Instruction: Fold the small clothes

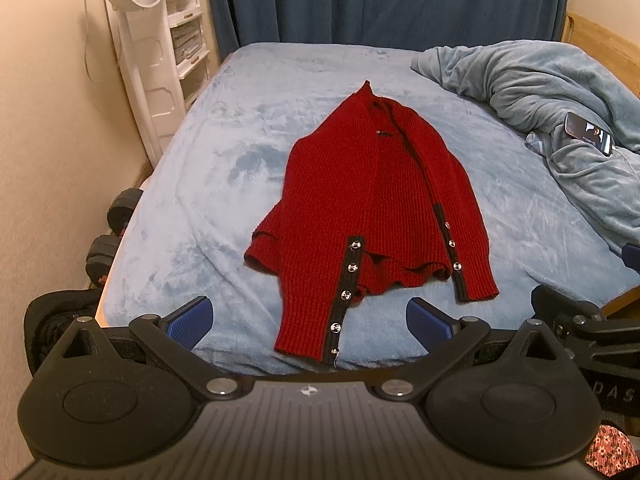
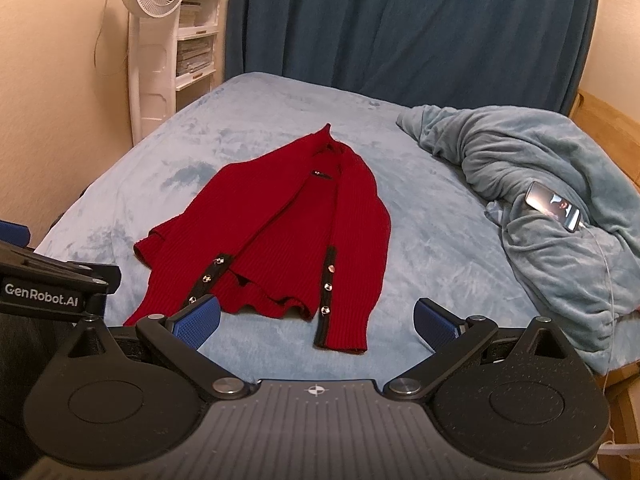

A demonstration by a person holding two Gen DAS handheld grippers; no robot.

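Both tools spread wide, left tool (image 1: 308,322) and right tool (image 2: 316,320), grasping nothing. Pinch cardigan (image 1: 372,200) cuffs low; sleeves probably already crossed inward.

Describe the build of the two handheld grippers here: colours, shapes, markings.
Both the left gripper and right gripper have matte black linkage arms, silver pivot screws and a ribbed grey body with a crosshair mark. The finger pads are blue and textured. The left gripper's side reads "GenRobot.AI".

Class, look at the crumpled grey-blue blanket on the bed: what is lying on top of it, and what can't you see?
A phone with its screen lit rests on the blanket, with a thin cable leading from it. Whatever lies beneath the blanket's folds is hidden.
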